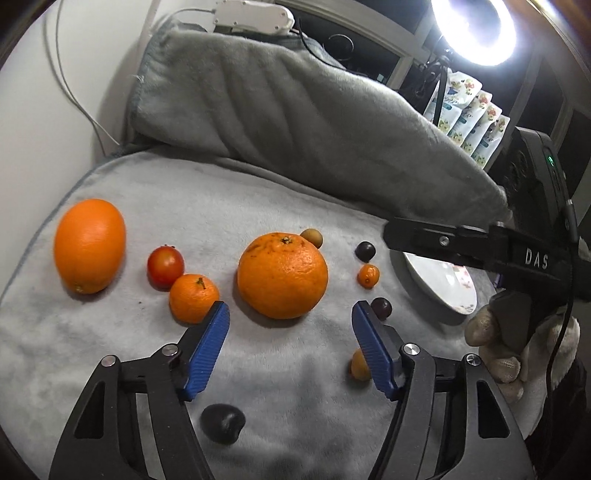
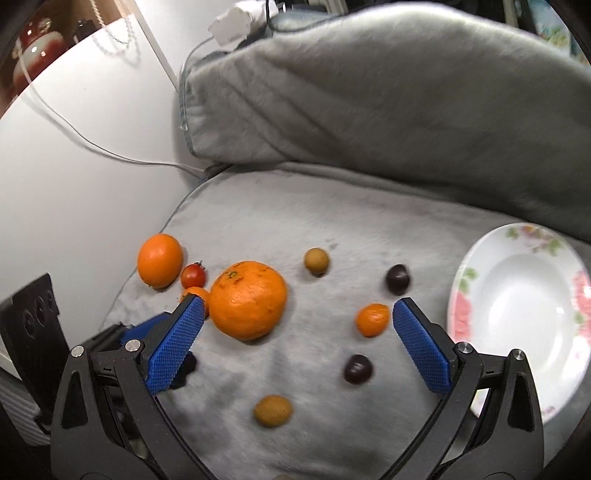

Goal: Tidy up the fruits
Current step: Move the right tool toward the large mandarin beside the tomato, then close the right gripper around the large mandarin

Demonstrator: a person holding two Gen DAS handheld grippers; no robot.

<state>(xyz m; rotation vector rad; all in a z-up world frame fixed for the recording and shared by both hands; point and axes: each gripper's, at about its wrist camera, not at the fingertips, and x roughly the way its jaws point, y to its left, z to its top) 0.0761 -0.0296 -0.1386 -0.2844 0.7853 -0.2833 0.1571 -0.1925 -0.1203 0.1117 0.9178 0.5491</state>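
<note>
Left wrist view: left gripper (image 1: 290, 317) gapes around the big orange (image 1: 282, 275), untouched; right gripper (image 2: 297, 317) hangs apart, plate (image 2: 517, 291) waiting beside.

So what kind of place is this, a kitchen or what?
Probably a home set up for filming, not clearly a kitchen: fruit lies on a grey blanket, a ring light shines behind, and a flowered plate sits alongside.

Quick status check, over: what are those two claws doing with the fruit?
Left gripper open, empty, facing big orange. Right gripper open, empty. Plate bare. Nothing blocking.
</note>
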